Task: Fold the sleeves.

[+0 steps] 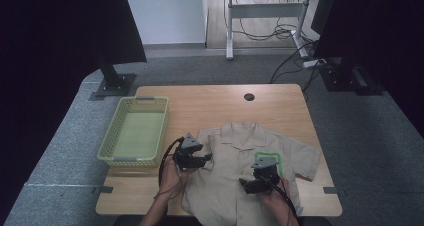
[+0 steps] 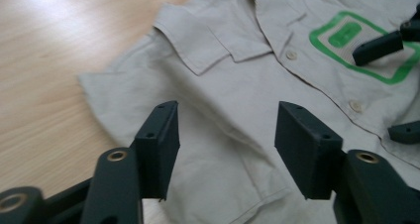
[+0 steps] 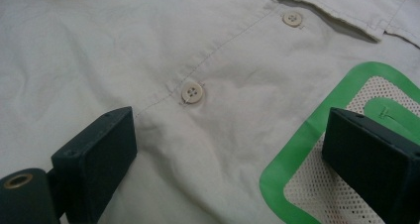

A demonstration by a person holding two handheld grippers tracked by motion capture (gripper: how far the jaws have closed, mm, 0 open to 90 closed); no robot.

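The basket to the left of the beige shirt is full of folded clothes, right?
Not quite. The green basket does sit left of the beige shirt on the table, but the high view shows it empty, with nothing lying inside it.

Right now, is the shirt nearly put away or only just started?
Only just started, it seems. Done: the beige short-sleeved shirt lies spread flat on the wooden table. In hand: the left gripper and right gripper hover open over it, gripping nothing. Left: probably folding it and filling the green plastic basket.
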